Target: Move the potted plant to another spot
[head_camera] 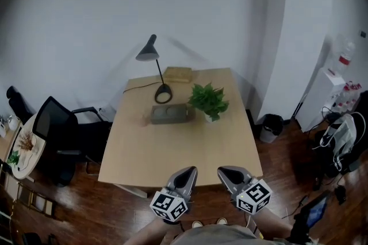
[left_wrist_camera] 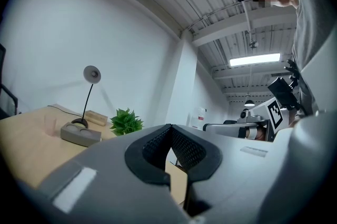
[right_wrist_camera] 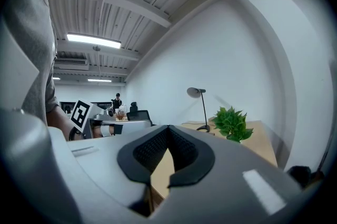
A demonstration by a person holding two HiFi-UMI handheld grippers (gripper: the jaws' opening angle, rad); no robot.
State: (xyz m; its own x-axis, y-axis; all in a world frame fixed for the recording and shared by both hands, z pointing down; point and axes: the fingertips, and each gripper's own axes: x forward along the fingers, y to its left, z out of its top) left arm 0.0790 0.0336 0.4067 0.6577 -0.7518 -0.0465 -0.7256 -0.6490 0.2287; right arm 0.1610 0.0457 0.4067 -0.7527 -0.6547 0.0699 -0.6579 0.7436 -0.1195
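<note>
The potted plant [head_camera: 209, 102], leafy green in a small white pot, stands on the far right part of the wooden table [head_camera: 172, 152]. It also shows in the left gripper view [left_wrist_camera: 125, 122] and the right gripper view [right_wrist_camera: 231, 123]. Both grippers hang side by side at the table's near edge, well short of the plant. The left gripper [head_camera: 184, 177] is shut with nothing in it, its dark pads closed together [left_wrist_camera: 169, 150]. The right gripper [head_camera: 229, 175] is likewise shut and empty [right_wrist_camera: 167, 153].
A black desk lamp [head_camera: 155, 68] and a grey two-hole block [head_camera: 169, 114] stand left of the plant, a wooden box [head_camera: 177, 74] at the table's far edge. An office chair [head_camera: 63, 131] is at the left, a bin [head_camera: 269, 127] and white cabinet [head_camera: 328, 94] at the right.
</note>
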